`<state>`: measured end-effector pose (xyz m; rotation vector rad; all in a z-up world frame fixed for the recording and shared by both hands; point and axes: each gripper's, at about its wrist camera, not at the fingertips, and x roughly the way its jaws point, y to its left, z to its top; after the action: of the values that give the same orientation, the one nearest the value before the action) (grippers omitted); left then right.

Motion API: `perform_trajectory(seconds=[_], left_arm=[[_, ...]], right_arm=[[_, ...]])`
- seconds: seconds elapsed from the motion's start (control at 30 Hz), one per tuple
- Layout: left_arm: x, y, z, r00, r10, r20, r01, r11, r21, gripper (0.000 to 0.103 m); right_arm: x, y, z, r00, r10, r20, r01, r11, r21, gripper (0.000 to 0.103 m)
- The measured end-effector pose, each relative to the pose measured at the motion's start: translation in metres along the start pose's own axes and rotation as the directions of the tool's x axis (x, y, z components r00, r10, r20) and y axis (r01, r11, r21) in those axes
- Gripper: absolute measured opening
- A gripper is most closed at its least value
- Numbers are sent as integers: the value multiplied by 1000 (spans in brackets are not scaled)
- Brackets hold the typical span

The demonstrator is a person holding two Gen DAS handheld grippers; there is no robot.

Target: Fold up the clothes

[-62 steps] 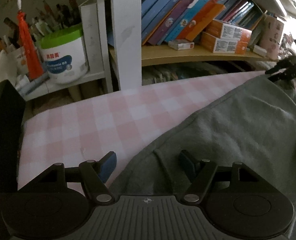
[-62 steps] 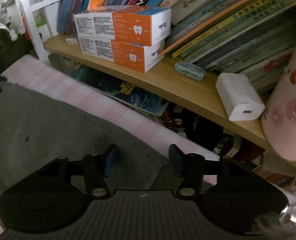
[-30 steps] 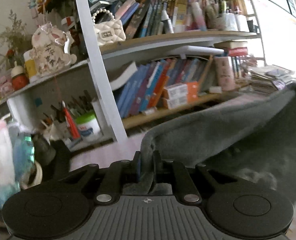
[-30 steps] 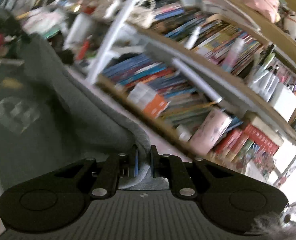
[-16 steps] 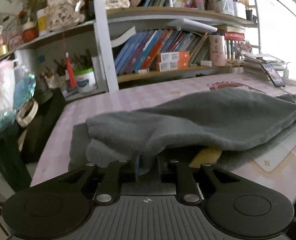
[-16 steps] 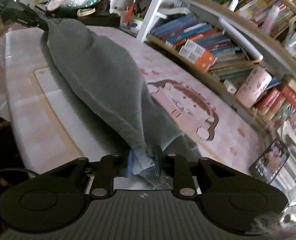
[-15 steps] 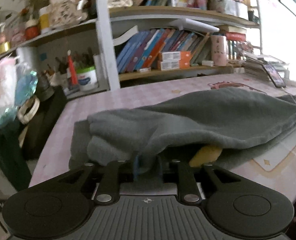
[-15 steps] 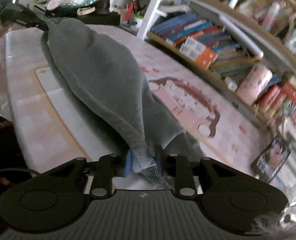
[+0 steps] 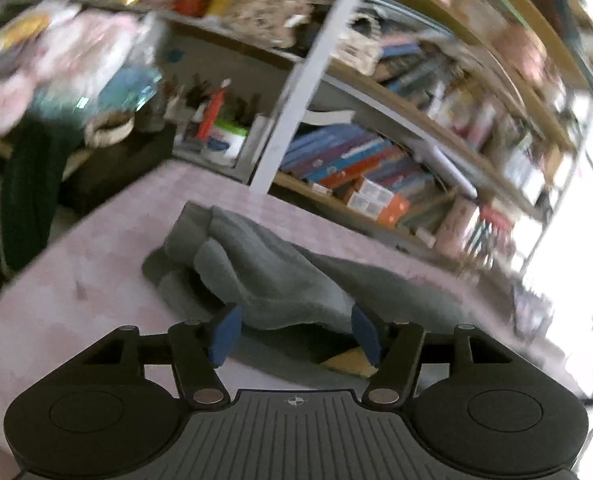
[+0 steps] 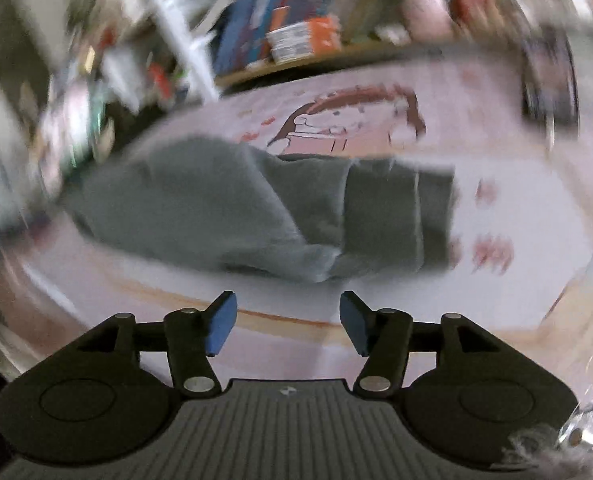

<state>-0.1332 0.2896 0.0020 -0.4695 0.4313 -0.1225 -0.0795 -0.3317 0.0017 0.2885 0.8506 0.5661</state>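
Left gripper (image 9: 294, 330): jaws opening, blue pads wide apart, gripping nothing; edge of the grey garment (image 9: 280, 284) between the fingertips and just ahead, lying doubled over on the pink checked tablecloth (image 9: 76, 292). Yellow patch (image 9: 348, 358) beside the right-hand pad, under the cloth edge. Bookshelf (image 9: 376, 184) well beyond, blurred.

Right gripper (image 10: 286, 322): jaws opening, nothing between them; grey garment (image 10: 232, 208) near ahead, apart from the pads, flat on the tablecloth (image 10: 516, 208). Cartoon print (image 10: 356, 120) beyond the garment.

Grey garment (image 9: 272, 280); pink checked tablecloth (image 9: 76, 280); blue tongs pads (image 10: 220, 322).
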Motion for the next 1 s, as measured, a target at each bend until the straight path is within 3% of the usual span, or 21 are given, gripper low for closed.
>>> perform_trajectory(seconds=[0.1,0.23,0.37,0.43,0.5,0.6,0.73,0.77,0.8,0.83,0.87,0.9,0.97,1.0], left_arm=[[7,16,-4,999,42,-16,-44,982,-183,65],[15,40,-8,999,30,-13,-33,919,-394,61],[24,39,-6,1000,-12,12,16,905,-424,60],[31,35,-5,999,-51,16,53,899,-434,55],[42,30,-3,996,-88,6,82,890,-449,53],[60,28,-3,996,-78,-35,52,881,-471,53],[73,43,-7,998,-48,-31,22,828,-561,48],[74,46,-6,999,-35,-15,20,817,-577,47],[75,48,-5,1000,-24,4,22,809,-587,47],[76,50,-3,1000,-16,25,28,812,-583,43],[78,49,0,999,-8,44,31,821,-571,19],[80,48,5,998,-2,58,34,832,-554,7],[80,40,17,994,-10,109,64,864,-500,6],[75,33,23,988,-17,153,88,879,-468,5]], right_arm=[[3,-16,-1,993,106,45,-114,963,243,55],[14,-31,0,982,162,102,-189,899,395,57],[24,-35,3,982,151,116,-186,888,420,53],[26,-36,4,981,140,133,-184,885,428,41],[27,-38,5,978,136,158,-193,881,432,37],[29,-39,7,974,131,185,-201,875,441,35],[36,-43,9,976,119,185,-195,858,476,35],[37,-44,9,976,113,187,-192,855,481,33],[38,-44,11,977,102,187,-181,857,482,22],[39,-42,15,979,87,185,-165,870,465,14],[38,-38,21,978,77,192,-155,887,434,13],[34,-32,31,972,69,227,-156,907,392,11],[25,-20,50,953,59,298,-153,940,304,9],[15,-10,60,932,53,359,-149,958,245,8]])
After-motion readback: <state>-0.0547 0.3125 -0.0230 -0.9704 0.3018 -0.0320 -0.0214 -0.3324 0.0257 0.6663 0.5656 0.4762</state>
